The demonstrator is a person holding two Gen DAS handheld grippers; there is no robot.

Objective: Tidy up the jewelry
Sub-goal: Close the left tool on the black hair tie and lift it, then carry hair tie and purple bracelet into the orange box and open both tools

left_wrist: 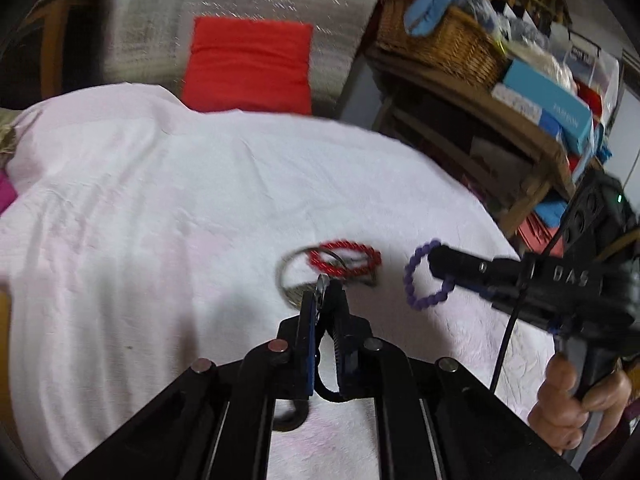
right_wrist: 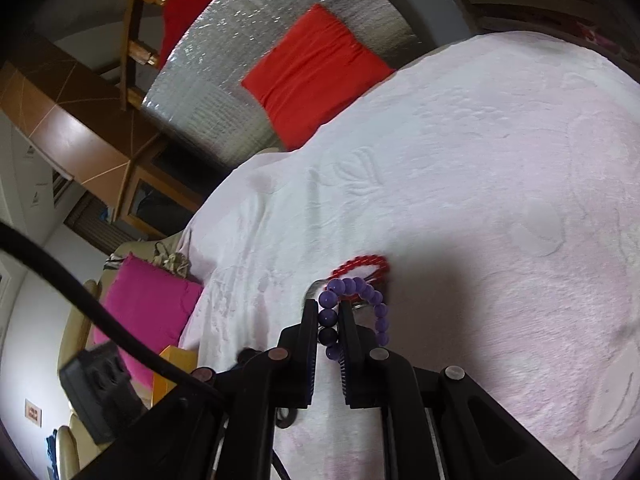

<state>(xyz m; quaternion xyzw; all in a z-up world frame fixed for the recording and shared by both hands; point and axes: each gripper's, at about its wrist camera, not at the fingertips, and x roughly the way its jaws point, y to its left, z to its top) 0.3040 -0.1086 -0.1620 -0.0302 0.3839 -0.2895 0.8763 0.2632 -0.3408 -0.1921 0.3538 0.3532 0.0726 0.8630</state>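
Note:
A red bead bracelet [left_wrist: 346, 259] lies on the pale pink bedspread [left_wrist: 160, 208], overlapping a thin silver bangle [left_wrist: 285, 276]. My left gripper [left_wrist: 324, 286] is shut on the near edge of the silver bangle. My right gripper [right_wrist: 329, 312] is shut on a purple bead bracelet [right_wrist: 352, 286], which loops out past its fingertips; in the left wrist view the purple bracelet [left_wrist: 416, 280] hangs from the right gripper [left_wrist: 436, 260] just right of the red one. The red bracelet [right_wrist: 362, 262] shows beyond the purple one.
A red cushion [left_wrist: 250, 66] leans on a silver foil panel [left_wrist: 256, 0] at the bed's far side. A wooden shelf with a wicker basket [left_wrist: 448, 40] and boxes stands on the right. A magenta cushion [right_wrist: 144, 312] lies beside the bed.

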